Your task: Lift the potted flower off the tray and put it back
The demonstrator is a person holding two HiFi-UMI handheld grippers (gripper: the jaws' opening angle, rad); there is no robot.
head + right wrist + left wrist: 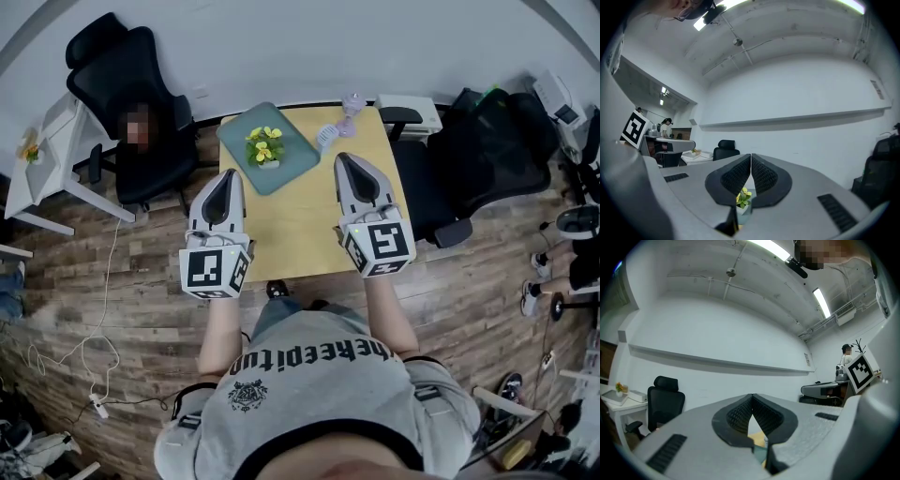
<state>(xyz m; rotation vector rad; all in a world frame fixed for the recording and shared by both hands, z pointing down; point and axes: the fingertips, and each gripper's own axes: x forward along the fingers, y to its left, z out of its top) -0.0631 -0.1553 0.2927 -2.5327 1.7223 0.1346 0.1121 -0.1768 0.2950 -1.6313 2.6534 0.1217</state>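
The left gripper [229,176] has its jaws pressed together, the ribbed pads meeting at the tips with nothing between them, as its own view [752,396] shows. The right gripper [345,157] is likewise closed and empty, pads touching at the tips [751,155]. Both are held above the near half of a light wooden table [309,230], side by side and apart from each other, pointing away from the person toward the far edge, each with its marker cube toward the person's grey shirt. Neither touches anything on the table. Beyond them, the potted flower [265,147], with yellow blooms and green leaves in a small white pot, stands upright on the green tray [292,157]. The tray lies at an angle on the far left part of the table. In the right gripper view, the flower [743,198] shows low through the gap under the closed pads. A small white ribbed thing [325,138] and a pale lilac thing [352,103] sit just right of the tray near the far edge. Black office chairs stand on the wooden floor, one on the left [127,84] and one on the right [478,159].
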